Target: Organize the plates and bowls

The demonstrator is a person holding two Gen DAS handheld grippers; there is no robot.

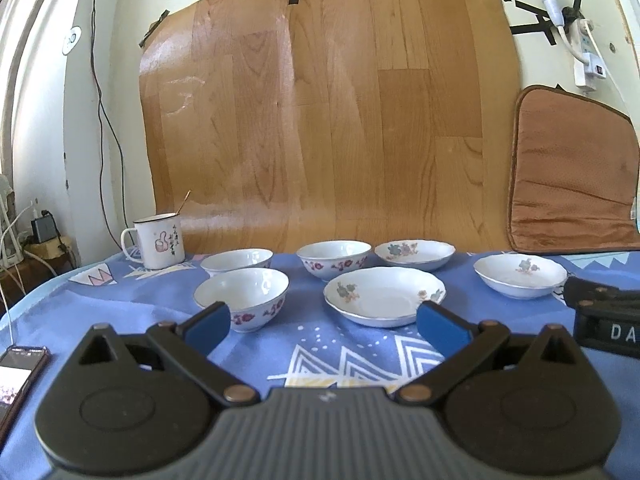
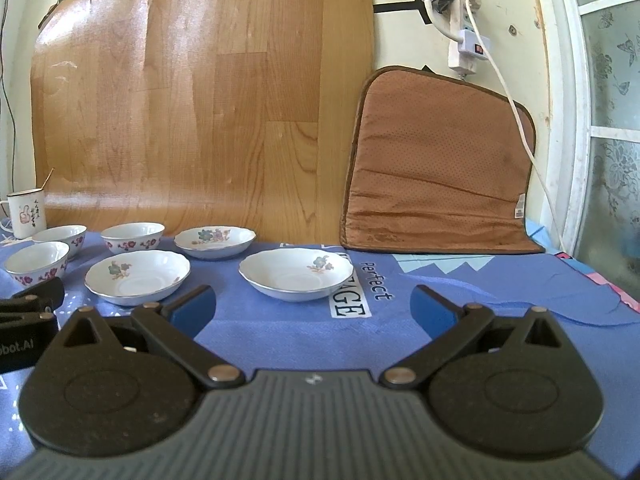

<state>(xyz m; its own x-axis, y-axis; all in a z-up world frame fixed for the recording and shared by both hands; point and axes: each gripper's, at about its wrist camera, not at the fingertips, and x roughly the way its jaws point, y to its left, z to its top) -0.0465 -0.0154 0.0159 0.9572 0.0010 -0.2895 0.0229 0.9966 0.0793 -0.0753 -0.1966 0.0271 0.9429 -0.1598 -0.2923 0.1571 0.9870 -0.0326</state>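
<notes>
Ahead of both grippers' wide-apart, empty fingers (image 1: 208,322), bare blue cloth (image 2: 280,328) short of the plates (image 2: 296,274) and bowls (image 1: 242,296).

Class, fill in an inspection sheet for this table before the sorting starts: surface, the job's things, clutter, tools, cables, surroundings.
Surface: blue patterned cloth, flat.
Job's things: three bowls and three plates, all separate, upright, unstacked.
Clutter: mug holding a thin stick; phone at the left edge.
Tools: left tool open, empty; right tool open, empty.
Cables: white cord from the power strip; dark wire on the wall.
Surroundings: wood-pattern sheet taped up; brown cushion leaning on the wall.
</notes>
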